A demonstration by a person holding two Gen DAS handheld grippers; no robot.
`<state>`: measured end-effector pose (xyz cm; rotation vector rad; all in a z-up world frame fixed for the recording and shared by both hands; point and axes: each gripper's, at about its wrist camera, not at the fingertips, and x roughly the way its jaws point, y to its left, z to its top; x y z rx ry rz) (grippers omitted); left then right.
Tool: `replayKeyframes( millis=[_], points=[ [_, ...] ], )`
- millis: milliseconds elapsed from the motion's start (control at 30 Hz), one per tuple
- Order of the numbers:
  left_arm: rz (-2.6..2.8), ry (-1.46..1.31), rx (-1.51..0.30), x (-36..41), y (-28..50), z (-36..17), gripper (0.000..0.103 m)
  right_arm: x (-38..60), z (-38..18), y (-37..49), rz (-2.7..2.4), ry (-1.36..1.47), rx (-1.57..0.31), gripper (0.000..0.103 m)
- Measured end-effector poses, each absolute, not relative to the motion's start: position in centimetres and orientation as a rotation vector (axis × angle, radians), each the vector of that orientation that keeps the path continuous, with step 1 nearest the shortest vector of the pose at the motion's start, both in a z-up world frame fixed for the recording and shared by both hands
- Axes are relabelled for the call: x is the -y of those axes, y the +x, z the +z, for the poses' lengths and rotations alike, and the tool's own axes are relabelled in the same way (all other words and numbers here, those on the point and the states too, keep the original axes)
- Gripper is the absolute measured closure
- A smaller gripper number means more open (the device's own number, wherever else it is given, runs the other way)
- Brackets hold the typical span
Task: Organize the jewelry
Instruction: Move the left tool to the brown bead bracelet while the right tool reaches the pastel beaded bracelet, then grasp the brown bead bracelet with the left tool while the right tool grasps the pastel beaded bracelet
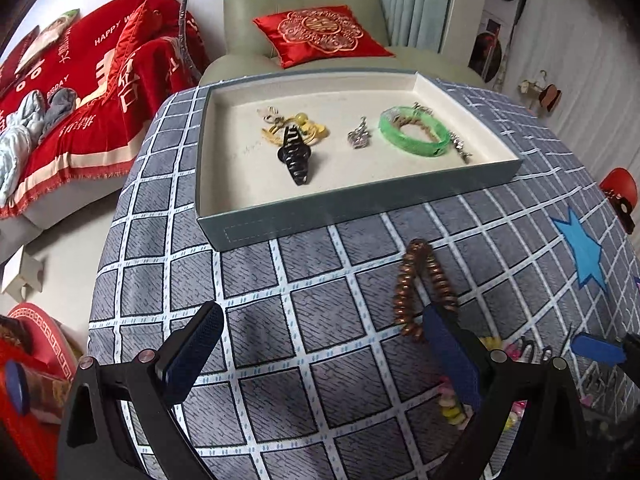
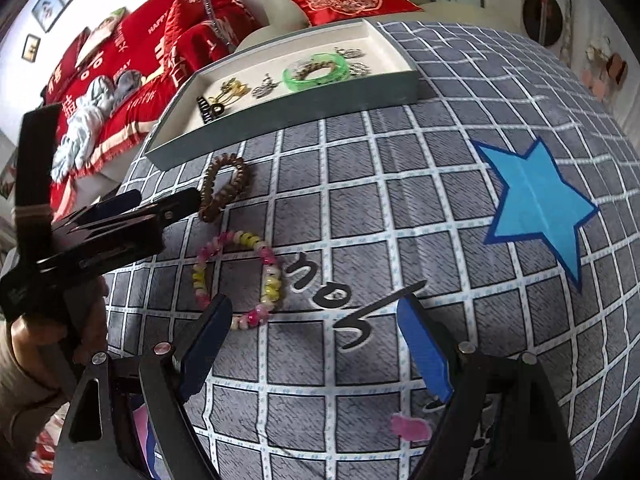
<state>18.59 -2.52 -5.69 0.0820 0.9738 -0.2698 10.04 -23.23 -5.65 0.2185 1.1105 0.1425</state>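
The brown bead bracelet (image 1: pixel 420 288) lies on the checked tabletop (image 1: pixel 280 300) just in front of the tray (image 1: pixel 280 224), outside its near wall. It is pressed into a narrow loop whose long axis runs from the tray back toward you. Your left tongs (image 1: pixel 324 364) are the nearer pair: the loop sits off to their right side, its near end touching or just under the right finger, so it is not centred in the gap. The jaws stand wide apart and hold nothing.

A little farther from the tray, on your side of the brown loop, rests the pink-and-yellow bead bracelet (image 2: pixel 240 280), a rounder ring. Your right tongs (image 2: pixel 320 344) hang over its near edge, with the ring lying toward their left finger; these jaws too are spread wide and empty.

Inside the tray already lie a green bangle (image 1: pixel 412 136), a black hair clip (image 1: pixel 294 156) and small pendants. I judge each pair must shift sideways before closing.
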Motion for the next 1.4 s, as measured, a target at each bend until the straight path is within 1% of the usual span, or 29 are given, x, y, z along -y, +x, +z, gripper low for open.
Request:
replayKeyframes(
  millis=[400, 467, 533, 567, 633, 667, 733, 767, 833, 867, 900, 933, 967, 1000, 1033, 1067, 1400],
  points=[
    [-0.273, 0.125, -0.963, 3.9, 19.5, -6.1, 0.0, 19.9, -6.5, 10.9, 0.1, 0.044, -1.109, 0.017],
    [-0.274, 0.129, -0.963, 4.2, 19.6, -6.2, 0.0, 19.3, -6.6, 10.8, 0.094, 0.01, -1.102, 0.021],
    [-0.277, 0.133, -0.962, 4.4, 19.5, -6.2, 0.0, 18.8, -6.6, 10.6, 0.085, -0.029, -1.093, 0.03],
    [-0.279, 0.137, -0.961, 4.5, 19.5, -6.3, 0.0, 18.5, -6.6, 10.6, 0.085, -0.049, -1.09, 0.031],
    [-0.285, 0.147, -0.96, 4.8, 19.5, -6.4, 0.0, 18.1, -6.5, 10.3, 0.101, -0.066, -1.081, 0.042],
    [-0.289, 0.152, -0.96, 4.9, 19.5, -6.4, 0.0, 17.9, -6.4, 10.3, 0.106, -0.071, -1.08, 0.044],
    [-0.301, 0.156, -0.963, 5.2, 19.4, -6.5, 0.003, 17.7, -6.3, 10.1, 0.116, -0.081, -1.079, 0.051],
    [-0.309, 0.15, -0.965, 5.3, 19.4, -6.5, 0.003, 17.6, -6.3, 10.0, 0.12, -0.083, -1.079, 0.052],
    [-0.322, 0.151, -0.966, 5.5, 19.3, -6.3, 0.01, 17.4, -6.2, 10.0, 0.127, -0.084, -1.084, 0.058],
    [-0.33, 0.154, -0.962, 5.6, 19.2, -6.2, 0.016, 17.4, -6.2, 10.0, 0.134, -0.084, -1.086, 0.061],
    [-0.339, 0.16, -0.96, 5.8, 19.2, -6.1, 0.022, 17.3, -6.1, 9.9, 0.14, -0.087, -1.088, 0.066],
    [-0.346, 0.162, -0.958, 5.9, 19.1, -6.1, 0.026, 17.2, -6.1, 9.8, 0.146, -0.089, -1.089, 0.075],
    [-0.354, 0.166, -0.953, 6.0, 19.0, -5.9, 0.039, 17.2, -6.1, 9.8, 0.149, -0.091, -1.09, 0.08],
    [-0.367, 0.166, -0.951, 6.1, 19.0, -5.8, 0.054, 17.1, -6.1, 9.8, 0.148, -0.093, -1.091, 0.088],
    [-0.372, 0.169, -0.951, 6.1, 18.9, -5.7, 0.062, 17.1, -6.1, 9.8, 0.147, -0.092, -1.092, 0.091],
    [-0.378, 0.172, -0.953, 6.2, 18.9, -5.7, 0.076, 17.1, -6.1, 9.8, 0.149, -0.088, -1.093, 0.092],
    [-0.387, 0.101, -0.949, 4.4, 18.3, -4.7, 0.076, 19.8, -5.0, 9.7, 0.139, 0.014, -1.081, 0.093]
  ],
)
